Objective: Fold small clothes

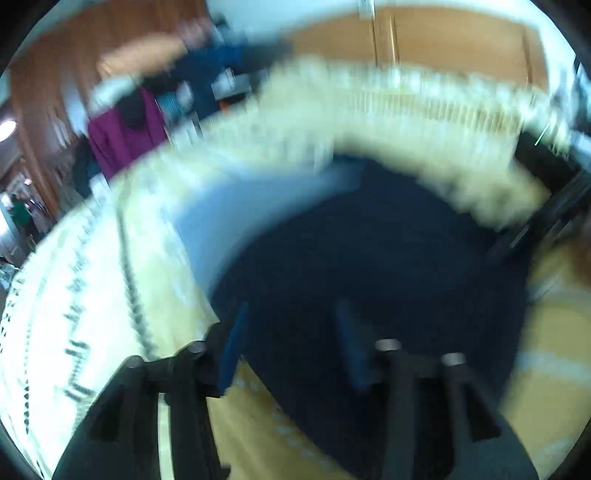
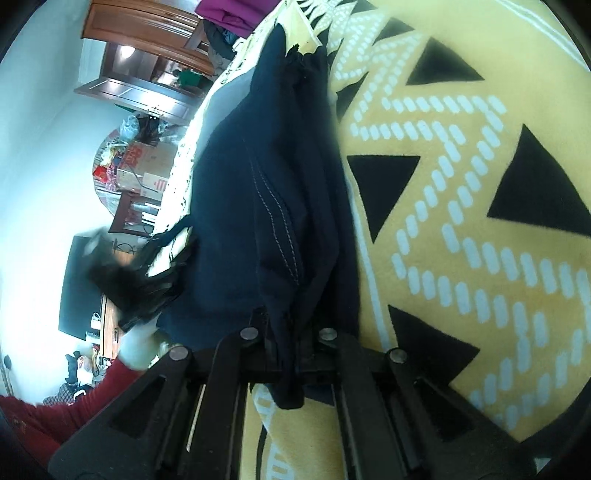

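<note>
A dark navy garment (image 2: pixel 280 177) with pale stitching lies in folds on a yellow blanket (image 2: pixel 461 177) patterned with black triangles and white dashes. My right gripper (image 2: pixel 291 328) is shut on the garment's near edge, and a bunch of cloth hangs out between its fingers. The left wrist view is heavily blurred. There my left gripper (image 1: pixel 291 310) stands open, its blue pads (image 1: pixel 232 350) apart over the navy garment (image 1: pixel 369 258). From the right wrist view, the left gripper (image 2: pixel 122 284) is a dark blur at the garment's left side.
A person's red sleeve (image 2: pixel 55 410) is at the lower left. A magenta cloth (image 1: pixel 122 136) lies at the blanket's far end. Beyond the blanket are wooden furniture (image 2: pixel 147 29), cardboard boxes (image 2: pixel 147 162) and a dark screen (image 2: pixel 79 295).
</note>
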`<control>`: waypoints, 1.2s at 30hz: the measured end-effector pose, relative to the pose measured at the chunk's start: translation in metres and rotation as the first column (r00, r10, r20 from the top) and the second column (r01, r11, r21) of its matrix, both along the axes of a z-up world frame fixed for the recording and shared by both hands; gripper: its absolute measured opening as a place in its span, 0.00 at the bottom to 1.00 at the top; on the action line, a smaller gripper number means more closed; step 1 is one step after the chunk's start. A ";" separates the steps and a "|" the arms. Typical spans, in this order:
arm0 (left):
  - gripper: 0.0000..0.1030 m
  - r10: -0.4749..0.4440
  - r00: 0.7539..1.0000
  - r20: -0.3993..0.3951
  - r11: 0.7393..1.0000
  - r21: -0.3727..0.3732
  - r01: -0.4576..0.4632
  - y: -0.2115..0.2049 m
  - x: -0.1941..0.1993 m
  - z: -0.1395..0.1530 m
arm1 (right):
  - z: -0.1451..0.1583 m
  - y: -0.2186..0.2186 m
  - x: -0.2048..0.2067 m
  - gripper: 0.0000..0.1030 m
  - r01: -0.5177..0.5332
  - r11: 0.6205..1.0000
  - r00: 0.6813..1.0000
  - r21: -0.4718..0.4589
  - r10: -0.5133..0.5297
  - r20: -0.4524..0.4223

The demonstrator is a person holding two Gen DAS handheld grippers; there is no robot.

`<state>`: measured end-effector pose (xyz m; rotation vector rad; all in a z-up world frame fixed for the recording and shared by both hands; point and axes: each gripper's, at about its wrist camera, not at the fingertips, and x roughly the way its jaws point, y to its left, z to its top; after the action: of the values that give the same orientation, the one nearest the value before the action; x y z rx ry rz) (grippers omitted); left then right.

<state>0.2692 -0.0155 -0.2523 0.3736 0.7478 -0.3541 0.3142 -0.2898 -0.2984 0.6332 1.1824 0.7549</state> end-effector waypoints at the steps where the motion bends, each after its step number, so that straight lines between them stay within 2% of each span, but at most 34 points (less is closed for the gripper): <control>1: 0.65 -0.009 1.000 -0.018 0.999 -0.042 0.008 0.006 0.007 -0.009 | -0.001 0.000 -0.002 0.00 0.002 1.000 1.000 0.006 -0.002 0.015; 2: 0.65 -0.014 0.999 -0.029 0.997 -0.075 0.012 0.010 0.008 -0.003 | -0.002 -0.001 -0.003 0.00 0.003 1.000 1.000 0.009 -0.003 0.026; 4: 0.53 -0.017 0.999 0.041 0.999 -0.041 0.019 0.006 0.006 0.017 | -0.004 -0.003 -0.006 0.00 0.010 1.000 0.999 0.017 -0.011 0.051; 6: 0.53 0.002 0.996 0.085 0.995 -0.102 0.007 0.014 0.016 0.034 | -0.004 -0.004 -0.006 0.00 0.013 1.000 0.998 0.024 -0.015 0.059; 8: 0.52 0.041 0.995 0.094 0.991 -0.133 -0.029 0.023 0.042 0.037 | -0.003 -0.005 -0.005 0.00 0.012 1.000 0.998 0.025 -0.014 0.058; 9: 0.55 0.062 0.996 0.065 0.992 -0.114 -0.054 0.025 0.058 0.029 | -0.003 -0.005 -0.005 0.00 0.012 1.000 0.998 0.026 -0.013 0.059; 11: 0.70 0.093 0.995 -0.032 0.996 -0.013 -0.094 0.026 0.089 -0.005 | -0.003 -0.006 -0.004 0.00 0.011 1.000 0.998 0.029 -0.013 0.061; 13: 0.76 0.097 0.991 -0.090 0.987 -0.118 -0.108 0.045 0.103 -0.009 | -0.004 -0.007 -0.004 0.00 0.011 0.999 0.998 0.031 -0.013 0.066; 14: 0.75 0.103 0.993 -0.051 0.987 -0.122 -0.109 0.047 0.101 0.002 | -0.005 -0.007 -0.008 0.00 0.012 0.999 0.997 0.031 -0.014 0.070; 15: 0.63 0.115 0.993 0.016 0.988 -0.104 -0.113 0.047 0.096 0.011 | -0.005 -0.008 -0.008 0.00 0.012 0.999 0.997 0.033 -0.014 0.072; 16: 0.63 0.133 0.990 0.054 0.987 -0.097 -0.127 0.047 0.097 0.016 | -0.007 -0.010 -0.009 0.00 0.011 0.999 0.997 0.035 -0.014 0.072; 17: 0.64 0.142 0.989 0.042 0.984 -0.119 -0.136 0.051 0.102 0.014 | -0.008 -0.013 -0.011 0.00 0.012 0.999 0.997 0.038 -0.014 0.072; 18: 0.72 0.150 0.989 -0.014 0.983 -0.108 -0.151 0.053 0.113 0.002 | -0.008 -0.013 -0.011 0.00 0.012 0.999 0.997 0.037 -0.014 0.070; 19: 0.75 0.148 0.987 -0.066 0.982 -0.111 -0.155 0.054 0.120 -0.009 | -0.008 -0.014 -0.012 0.00 0.012 0.999 0.997 0.037 -0.015 0.070; 21: 0.78 0.163 0.983 -0.085 0.977 -0.127 -0.173 0.066 0.133 -0.003 | -0.008 -0.015 -0.013 0.00 0.013 0.999 0.997 0.036 -0.016 0.071; 24: 0.67 0.186 0.979 -0.085 0.975 -0.111 -0.195 0.059 0.117 0.012 | -0.003 -0.014 -0.015 0.01 0.017 1.000 0.997 0.026 -0.018 0.073; 26: 0.67 0.199 0.977 -0.082 0.972 -0.108 -0.207 0.058 0.086 0.023 | 0.013 -0.009 -0.021 0.10 0.023 0.999 0.996 -0.043 -0.019 0.092; 28: 0.72 0.222 0.971 -0.091 0.968 -0.099 -0.231 0.067 0.044 0.026 | 0.042 -0.001 -0.037 0.49 0.036 0.990 0.985 -0.138 -0.013 0.170; 29: 0.73 0.253 0.962 -0.103 0.961 -0.084 -0.262 0.075 0.019 0.029 | 0.055 0.002 -0.046 0.88 0.050 0.983 0.977 -0.179 -0.010 0.215; 30: 0.74 0.280 0.953 -0.117 0.954 -0.078 -0.290 0.086 -0.002 0.029 | 0.074 0.007 -0.060 1.00 0.076 0.966 0.958 -0.245 -0.003 0.288; 32: 0.78 0.358 0.921 -0.150 0.926 -0.068 -0.371 0.107 -0.052 0.032 | 0.099 0.017 -0.083 1.00 0.104 0.936 0.920 -0.337 0.038 0.389; 34: 0.84 0.445 0.878 -0.178 0.881 -0.087 -0.465 0.129 -0.092 0.034 | 0.113 0.027 -0.107 1.00 0.151 0.893 0.892 -0.425 0.063 0.448; 36: 0.87 0.514 0.832 -0.208 0.838 -0.087 -0.539 0.146 -0.121 0.030 | 0.110 0.035 -0.120 1.00 0.159 0.873 0.895 -0.461 0.070 0.441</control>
<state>0.1482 0.1302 -0.2222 -0.0136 0.9604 0.0895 0.1945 -0.2546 -0.1883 0.0494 0.8712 0.4905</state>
